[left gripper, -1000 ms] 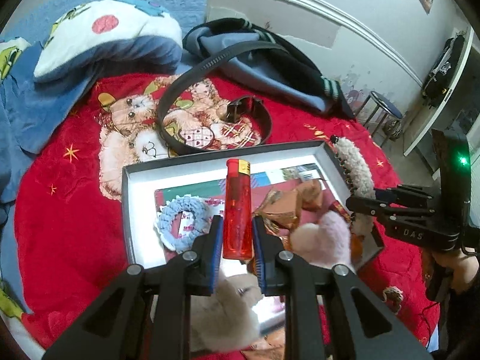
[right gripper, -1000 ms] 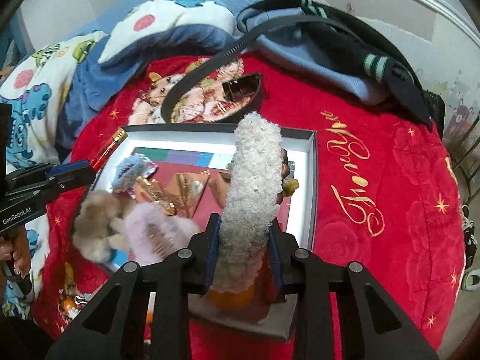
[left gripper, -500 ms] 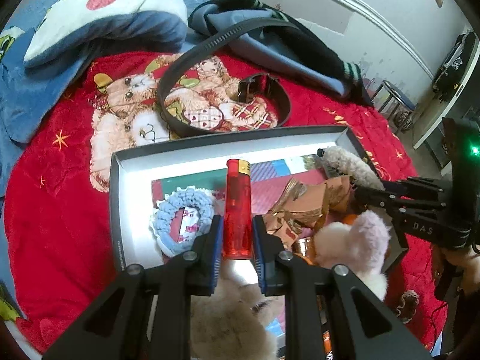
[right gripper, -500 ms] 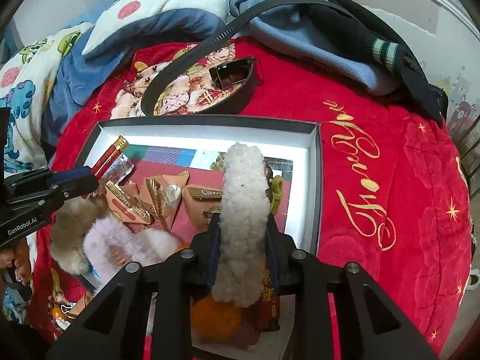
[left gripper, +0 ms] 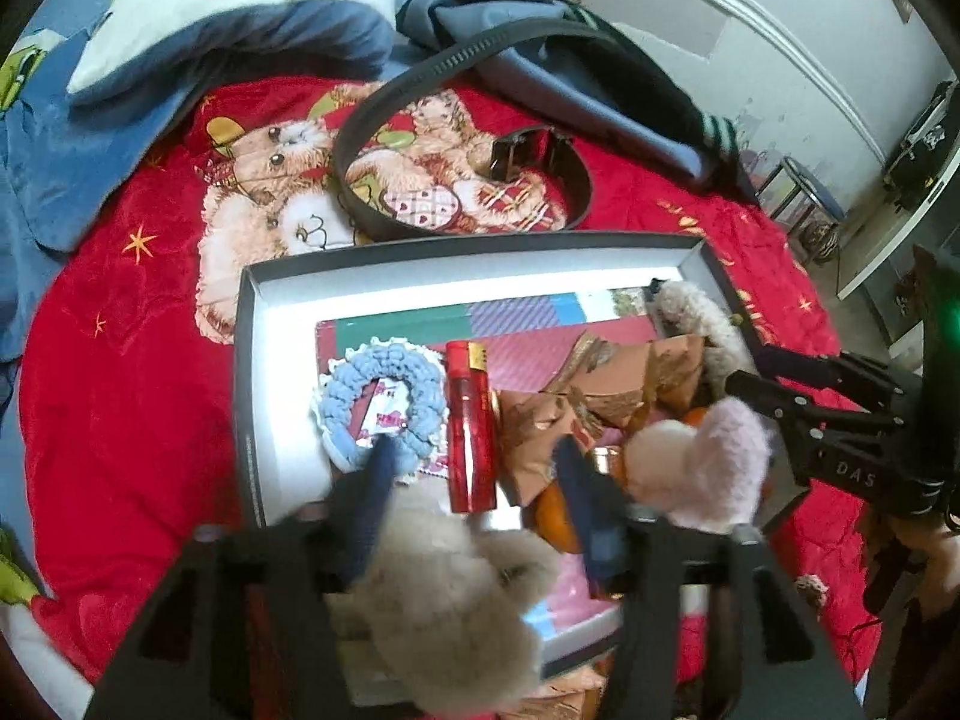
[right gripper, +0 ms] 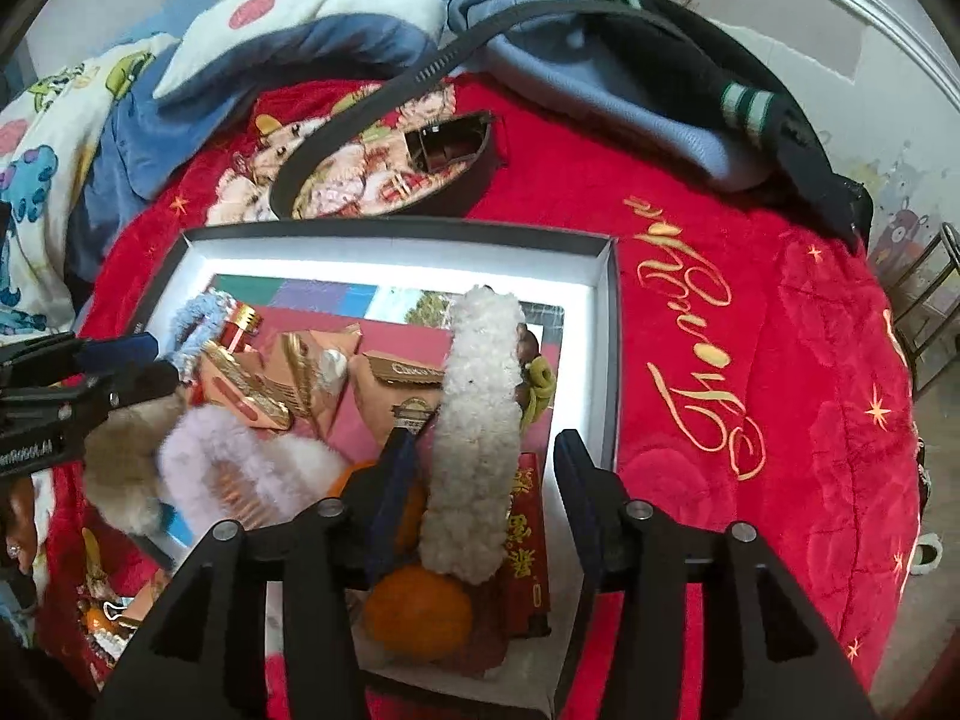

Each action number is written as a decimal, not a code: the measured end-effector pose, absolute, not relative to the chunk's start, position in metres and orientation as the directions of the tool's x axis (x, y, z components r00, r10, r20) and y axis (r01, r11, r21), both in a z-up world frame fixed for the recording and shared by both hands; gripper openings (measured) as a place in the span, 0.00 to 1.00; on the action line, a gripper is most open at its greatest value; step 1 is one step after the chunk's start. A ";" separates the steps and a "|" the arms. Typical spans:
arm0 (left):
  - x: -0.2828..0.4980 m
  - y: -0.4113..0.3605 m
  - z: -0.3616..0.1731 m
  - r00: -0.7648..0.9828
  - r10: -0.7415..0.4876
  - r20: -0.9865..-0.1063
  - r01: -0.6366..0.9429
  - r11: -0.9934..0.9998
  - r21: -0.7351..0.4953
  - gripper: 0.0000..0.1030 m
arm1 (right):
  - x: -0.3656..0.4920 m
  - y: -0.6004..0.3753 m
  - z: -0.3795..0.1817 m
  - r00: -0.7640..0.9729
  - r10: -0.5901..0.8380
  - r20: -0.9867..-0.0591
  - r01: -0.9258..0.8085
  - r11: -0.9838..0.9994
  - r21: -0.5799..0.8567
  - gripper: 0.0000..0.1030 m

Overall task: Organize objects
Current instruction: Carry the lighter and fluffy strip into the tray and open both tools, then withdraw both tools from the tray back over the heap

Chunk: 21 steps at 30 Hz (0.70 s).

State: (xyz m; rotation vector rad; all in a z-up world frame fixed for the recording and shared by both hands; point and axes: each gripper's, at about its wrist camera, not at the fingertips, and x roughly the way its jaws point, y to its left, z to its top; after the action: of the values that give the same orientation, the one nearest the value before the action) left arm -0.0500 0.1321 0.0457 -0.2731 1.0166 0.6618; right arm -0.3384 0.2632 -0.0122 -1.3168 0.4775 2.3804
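- The left gripper has just been opening; its jaws now stand wide, and the red lighter lies between them, free of both pads.
- The lighter rests flat in the box, just beside the blue scrunchie, with brown wrappers on its other side.
- The right gripper has also just been opening; its jaws stand apart, with the white fluffy clip between them, near the left pad and clear of the right one.
- The clip lies lengthwise in the box's right half, its near end over an orange and beside a red packet.
- A pink fluffy clip and a beige one sit at the box's near left.
- The box stands on a red blanket; a black belt curls behind it, with a pillow and a dark jacket farther back.
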 end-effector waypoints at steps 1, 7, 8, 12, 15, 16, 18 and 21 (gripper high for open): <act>-0.051 0.130 0.048 0.361 0.381 -0.851 -0.627 0.775 0.082 0.67 | -0.336 0.262 -0.008 -0.499 0.158 -0.852 -0.480 -0.869 0.120 0.46; -0.064 0.114 0.062 0.357 0.409 -0.840 -0.630 0.770 0.107 0.68 | -0.316 0.248 0.014 -0.529 0.163 -0.833 -0.471 -0.872 0.129 0.47; -0.067 0.112 0.064 0.357 0.411 -0.839 -0.630 0.769 0.109 0.68 | -0.313 0.246 0.016 -0.530 0.164 -0.832 -0.469 -0.874 0.127 0.47; -0.084 0.101 0.072 0.355 0.420 -0.835 -0.634 0.765 0.116 0.68 | -0.292 0.230 0.023 -0.532 0.169 -0.830 -0.459 -0.881 0.115 0.47; -0.098 0.091 0.076 0.356 0.423 -0.833 -0.638 0.762 0.114 0.68 | -0.270 0.216 0.026 -0.528 0.170 -0.832 -0.456 -0.884 0.109 0.47; -0.104 0.087 0.077 0.354 0.426 -0.833 -0.640 0.760 0.116 0.68 | -0.265 0.212 0.026 -0.525 0.172 -0.833 -0.454 -0.885 0.103 0.47; -0.116 0.078 0.078 0.347 0.432 -0.833 -0.641 0.758 0.126 0.68 | -0.250 0.204 0.026 -0.514 0.179 -0.839 -0.450 -0.889 0.086 0.47; -0.132 0.065 0.080 0.344 0.437 -0.831 -0.641 0.756 0.133 0.68 | -0.228 0.193 0.026 -0.502 0.178 -0.846 -0.454 -0.887 0.082 0.47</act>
State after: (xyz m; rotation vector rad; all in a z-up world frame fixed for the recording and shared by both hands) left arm -0.1323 0.0650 0.0798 -0.2328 0.9973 0.7081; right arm -0.2275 0.1932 0.0262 -1.3060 0.4189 2.4055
